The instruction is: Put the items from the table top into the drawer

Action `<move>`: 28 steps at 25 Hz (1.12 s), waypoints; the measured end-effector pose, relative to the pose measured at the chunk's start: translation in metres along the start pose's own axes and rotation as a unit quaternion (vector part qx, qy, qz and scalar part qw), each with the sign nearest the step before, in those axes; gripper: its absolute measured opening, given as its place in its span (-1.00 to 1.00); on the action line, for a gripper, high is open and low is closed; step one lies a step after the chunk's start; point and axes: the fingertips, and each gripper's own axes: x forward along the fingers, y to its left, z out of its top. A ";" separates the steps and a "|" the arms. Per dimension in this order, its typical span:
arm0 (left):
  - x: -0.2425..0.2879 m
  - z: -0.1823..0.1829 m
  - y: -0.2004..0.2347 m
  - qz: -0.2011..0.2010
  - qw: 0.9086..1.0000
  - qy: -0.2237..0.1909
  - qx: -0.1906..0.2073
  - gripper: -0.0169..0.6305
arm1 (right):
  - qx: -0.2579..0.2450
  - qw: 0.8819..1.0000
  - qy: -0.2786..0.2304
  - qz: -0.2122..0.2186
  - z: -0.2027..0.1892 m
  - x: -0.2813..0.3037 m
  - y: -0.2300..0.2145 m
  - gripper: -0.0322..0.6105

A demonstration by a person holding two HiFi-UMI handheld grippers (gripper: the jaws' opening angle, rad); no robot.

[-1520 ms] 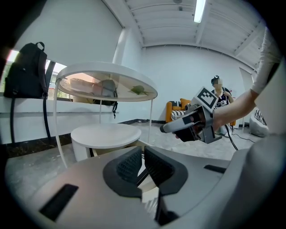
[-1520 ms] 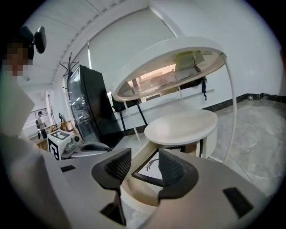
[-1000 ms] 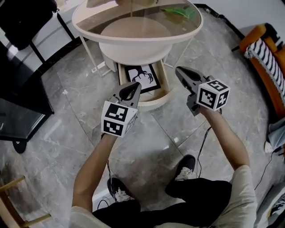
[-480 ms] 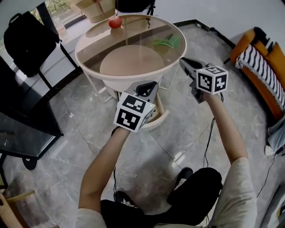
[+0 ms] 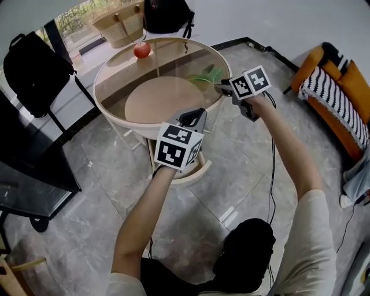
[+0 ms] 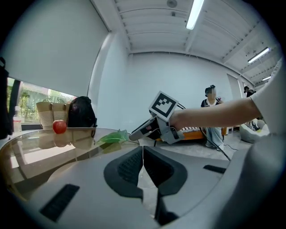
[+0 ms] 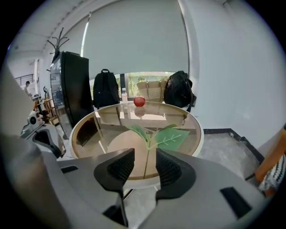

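A round glass-topped table (image 5: pixel 124 72) bears a red apple (image 5: pixel 141 50) at its far side and a green artificial leaf (image 5: pixel 206 75) near its right edge. My right gripper (image 5: pixel 222 88) hovers at that right edge, pointing at the leaf (image 7: pixel 163 136). Its jaws have just been opening and stand open (image 7: pixel 144 167), with nothing between them. My left gripper (image 5: pixel 198 114) is shut and empty (image 6: pixel 143 156), raised in front of the table's near edge. The open drawer (image 5: pixel 196 171) under the table is mostly hidden by the left gripper's cube.
Behind the table stand a woven basket (image 5: pixel 120 24) and a black backpack (image 5: pixel 167 14); another black bag (image 5: pixel 32 63) hangs at the left over dark furniture (image 5: pixel 29 167). An orange chair with a striped cushion (image 5: pixel 335 92) is at the right. A person (image 6: pixel 210 114) stands far off.
Both grippers have risen from beside the open drawer to table-top height. The right one has swung in over the table's right edge toward the leaf.
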 end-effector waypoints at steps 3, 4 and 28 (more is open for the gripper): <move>0.002 -0.002 -0.002 0.001 1.000 -0.003 -0.003 -0.88 | -0.018 0.999 0.026 -0.024 0.007 0.010 -0.008 -0.42; 0.001 -0.004 -0.004 0.001 1.000 -0.003 -0.002 -0.88 | -0.019 0.999 0.038 -0.026 0.008 0.014 -0.009 -0.42; -0.071 -0.068 -0.001 -0.009 1.000 -0.007 0.010 -0.88 | 0.101 0.982 -0.129 0.097 -0.022 -0.043 0.109 -0.79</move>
